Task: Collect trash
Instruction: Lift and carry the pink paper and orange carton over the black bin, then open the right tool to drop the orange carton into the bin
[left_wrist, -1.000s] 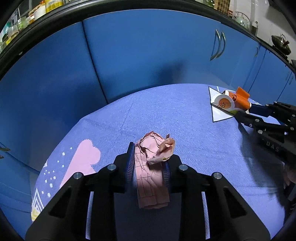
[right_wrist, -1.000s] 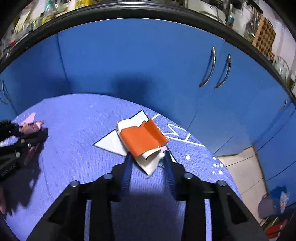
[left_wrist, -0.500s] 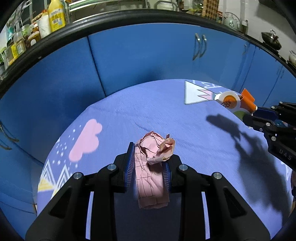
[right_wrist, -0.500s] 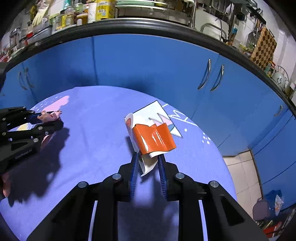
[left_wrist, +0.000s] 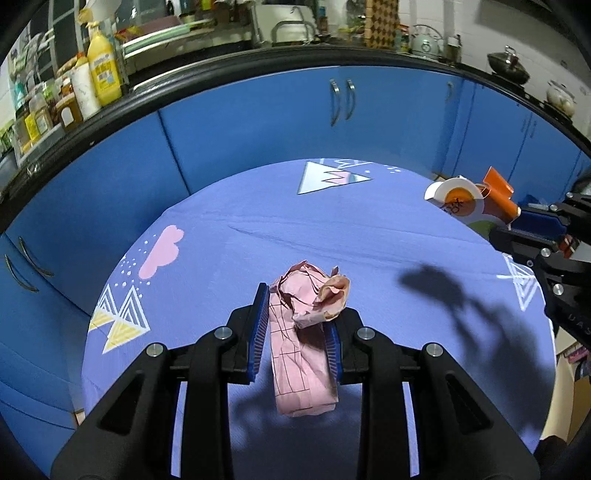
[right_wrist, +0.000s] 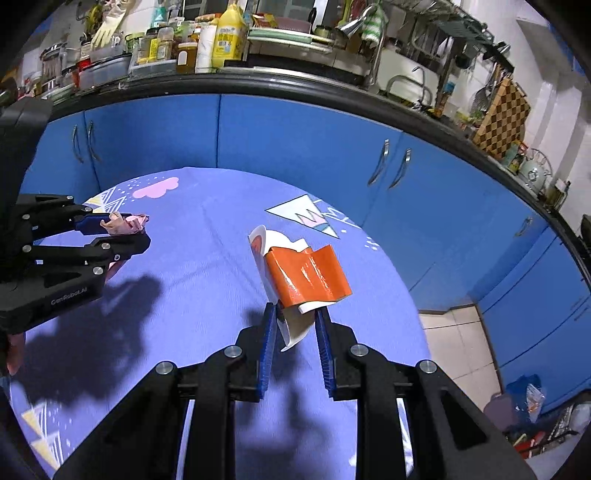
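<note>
Now you carry both pieces of trash.
Your left gripper (left_wrist: 295, 328) clamps the pink paper (left_wrist: 308, 325); your right gripper (right_wrist: 295, 336) pinches the orange wrapper (right_wrist: 303, 277). Next, find a bin; none shows.

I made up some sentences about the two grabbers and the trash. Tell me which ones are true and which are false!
1. The left gripper holds a crumpled pink paper wrapper. True.
2. The right gripper holds a green glass bottle. False: it holds a squashed white and orange paper cup.
3. The round table wears a purple patterned cloth. True.
4. The cupboards behind the table are red. False: the cupboard doors are blue.
5. Both pieces of trash lie flat on the cloth. False: each is pinched between a gripper's fingers, above the cloth.
</note>
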